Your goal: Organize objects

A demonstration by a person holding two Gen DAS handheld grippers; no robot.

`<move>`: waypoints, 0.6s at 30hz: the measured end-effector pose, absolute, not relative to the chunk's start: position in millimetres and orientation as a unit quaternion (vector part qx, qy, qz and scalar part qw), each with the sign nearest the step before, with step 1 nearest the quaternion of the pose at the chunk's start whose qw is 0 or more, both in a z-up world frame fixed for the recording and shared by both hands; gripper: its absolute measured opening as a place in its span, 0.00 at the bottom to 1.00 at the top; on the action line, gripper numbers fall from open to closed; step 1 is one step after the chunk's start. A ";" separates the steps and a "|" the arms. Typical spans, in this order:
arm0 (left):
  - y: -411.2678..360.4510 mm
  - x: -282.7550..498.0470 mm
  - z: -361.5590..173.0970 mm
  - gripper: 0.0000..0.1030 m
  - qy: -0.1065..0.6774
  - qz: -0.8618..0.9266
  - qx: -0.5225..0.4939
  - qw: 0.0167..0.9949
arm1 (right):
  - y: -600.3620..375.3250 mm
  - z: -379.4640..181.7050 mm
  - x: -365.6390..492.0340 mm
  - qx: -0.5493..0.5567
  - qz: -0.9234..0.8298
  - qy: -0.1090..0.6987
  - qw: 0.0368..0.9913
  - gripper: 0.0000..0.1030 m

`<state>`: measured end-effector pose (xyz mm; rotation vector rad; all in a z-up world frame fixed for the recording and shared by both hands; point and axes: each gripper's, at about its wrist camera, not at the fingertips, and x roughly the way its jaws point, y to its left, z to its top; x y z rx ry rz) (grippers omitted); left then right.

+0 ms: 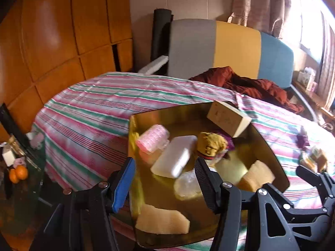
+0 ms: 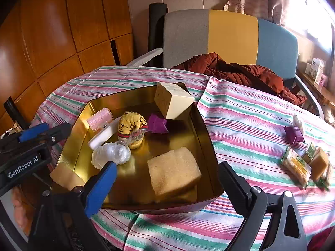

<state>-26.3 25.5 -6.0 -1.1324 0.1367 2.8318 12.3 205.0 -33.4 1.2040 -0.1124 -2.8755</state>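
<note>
The gold tray [image 2: 206, 146] lies on the striped desk [image 2: 247, 113], holding a sponge [image 2: 173, 170], a cream box [image 2: 172, 101], a yellow toy [image 2: 132, 128] and a pink case [image 2: 99, 118]. Only the right view shows the snack packs [image 2: 297, 167] at 3 o'clock and "GenRobot.AI" on the left claw [image 2: 44, 133]. Only the left view shows oranges [image 1: 18, 173] at 9 o'clock. The right claw [image 2: 167, 179] is released above the sponge. The left claw [image 1: 165, 179] grasps the tray rim. Behind stands a tricolour chair [image 2: 230, 37].
</note>
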 end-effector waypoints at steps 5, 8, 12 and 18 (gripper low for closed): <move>27.0 -21.7 -7.5 0.58 0.063 0.927 -0.368 0.035 | 208.1 -36.7 14.2 0.386 -0.921 -0.044 0.009 0.95; 27.5 -18.3 -6.1 0.58 0.065 0.929 -0.363 0.037 | 207.7 -37.6 17.0 0.384 -0.922 -0.044 0.010 0.95; 27.5 -14.4 -1.7 0.58 0.067 0.933 -0.353 0.040 | 207.4 -39.6 20.3 0.383 -0.923 -0.042 0.011 0.97; 30.6 -12.8 0.2 0.58 0.072 0.933 -0.349 0.047 | 210.2 -41.0 22.3 0.384 -0.922 -0.046 0.007 0.97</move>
